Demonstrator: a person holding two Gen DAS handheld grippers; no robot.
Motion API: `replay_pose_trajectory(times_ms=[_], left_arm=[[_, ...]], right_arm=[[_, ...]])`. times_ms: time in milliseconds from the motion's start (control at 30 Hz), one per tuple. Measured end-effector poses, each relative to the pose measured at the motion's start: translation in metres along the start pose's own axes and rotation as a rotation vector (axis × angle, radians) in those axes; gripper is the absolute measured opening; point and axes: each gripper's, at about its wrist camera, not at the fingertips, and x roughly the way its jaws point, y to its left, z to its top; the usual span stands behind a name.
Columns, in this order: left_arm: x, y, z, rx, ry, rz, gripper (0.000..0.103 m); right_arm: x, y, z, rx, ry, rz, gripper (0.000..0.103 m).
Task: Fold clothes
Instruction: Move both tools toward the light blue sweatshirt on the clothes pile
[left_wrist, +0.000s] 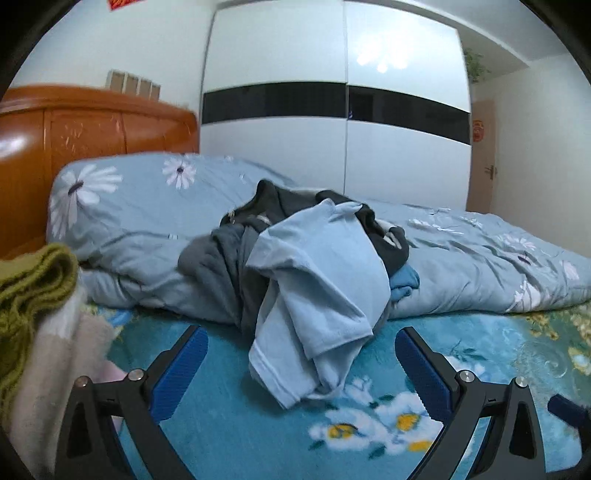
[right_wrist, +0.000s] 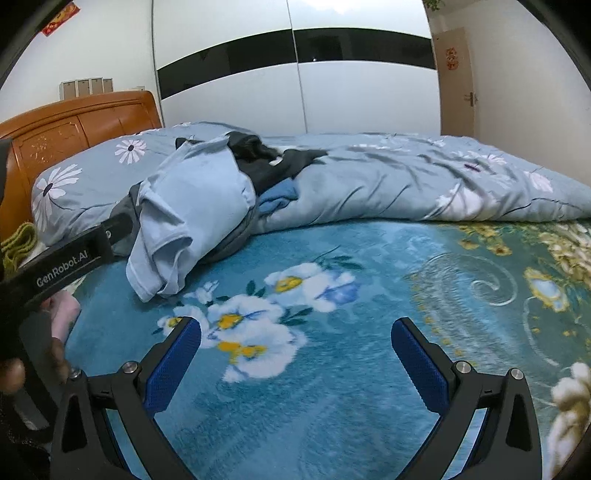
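Both tongs, the left tongs (left_wrist: 299, 365) and the right tongs (right_wrist: 295, 354), hang wide apart and empty over the bed (right_wrist: 332, 406). A rumpled pile of clothes (left_wrist: 314, 273), pale blue shirt (right_wrist: 192, 206) on top, slumps against the quilt (right_wrist: 406, 184) at the far left, near the left tongs.

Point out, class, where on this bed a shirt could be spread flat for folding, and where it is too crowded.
Free: the floral blanket ahead of the right gripper, bordered behind by the bunched duvet. Crowded: the clothes pile in front of the left gripper, and the knitwear stack at far left.
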Motion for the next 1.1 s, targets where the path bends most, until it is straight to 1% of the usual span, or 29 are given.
replay_pose_trajectory(times_ms=[300, 433, 667, 833, 900, 1100], left_arm=[[-0.001, -0.003, 0.019, 0.110, -0.166, -0.010, 0.103], [-0.006, -0.004, 0.029, 0.108, -0.197, 0.000, 0.103], [-0.016, -0.002, 0.013, 0.099, -0.271, 0.045, 0.103], [-0.023, -0.001, 0.008, 0.125, -0.298, -0.018, 0.103], [-0.025, -0.002, 0.007, 0.126, -0.300, -0.028, 0.103], [-0.026, 0.003, 0.008, 0.129, -0.291, -0.092, 0.103]], right_arm=[[0.021, 0.009, 0.018, -0.007, -0.055, 0.001, 0.103], [0.020, 0.003, 0.024, -0.030, -0.088, 0.006, 0.103], [0.010, 0.001, 0.032, -0.054, -0.129, 0.008, 0.103], [0.008, 0.006, 0.035, -0.084, -0.116, 0.003, 0.103], [0.009, 0.008, 0.035, -0.091, -0.108, 0.006, 0.103], [0.016, 0.015, 0.035, -0.095, -0.080, 0.033, 0.103]])
